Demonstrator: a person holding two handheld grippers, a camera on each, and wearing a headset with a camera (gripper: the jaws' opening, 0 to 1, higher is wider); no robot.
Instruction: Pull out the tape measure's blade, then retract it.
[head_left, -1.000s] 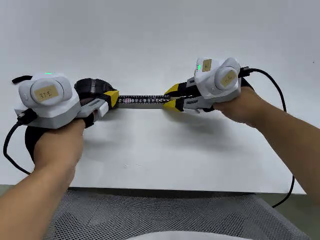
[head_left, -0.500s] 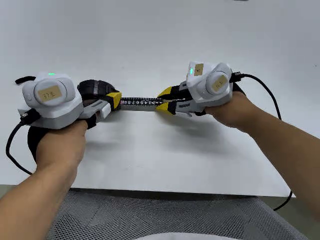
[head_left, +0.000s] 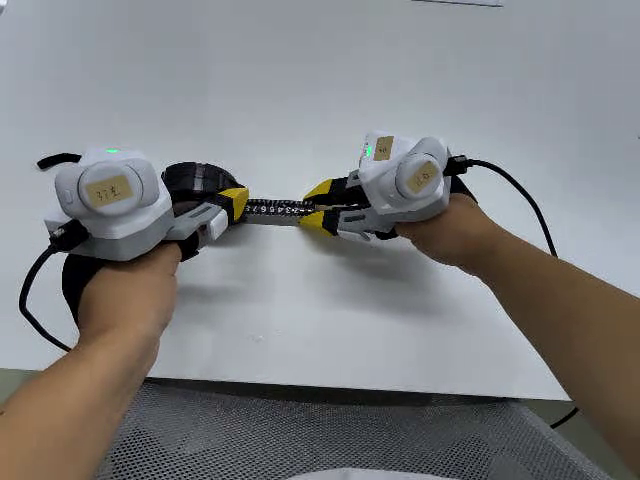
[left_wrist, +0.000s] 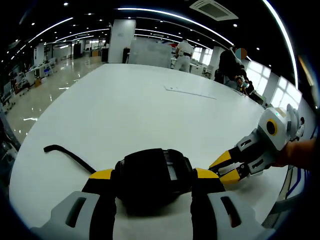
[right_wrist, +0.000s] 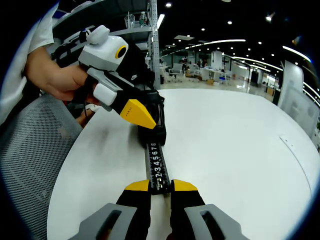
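Observation:
The black tape measure case (head_left: 196, 181) (left_wrist: 152, 177) (right_wrist: 154, 113) sits clamped between the yellow-tipped jaws of my left gripper (head_left: 232, 203) (left_wrist: 152, 174), just above the white table. A short length of black blade with white numerals (head_left: 272, 208) (right_wrist: 155, 165) runs from the case to my right gripper (head_left: 318, 205) (right_wrist: 160, 186), which is shut on the blade's end. The two grippers face each other, close together. In the left gripper view the right gripper (left_wrist: 231, 166) enters from the right; in the right gripper view the left gripper (right_wrist: 137, 112) covers the case's side.
The white table (head_left: 320, 90) stretches far ahead and to both sides. A black wrist strap (head_left: 55, 159) (left_wrist: 65, 153) lies left of the case. Cables trail from both grippers. A mesh chair (head_left: 300, 430) sits below the table's near edge. People stand beyond the table's far end (left_wrist: 230, 65).
My right gripper has moved left toward the case, still holding the blade end. The exposed blade is much shorter than a second ago. The left gripper keeps its hold.

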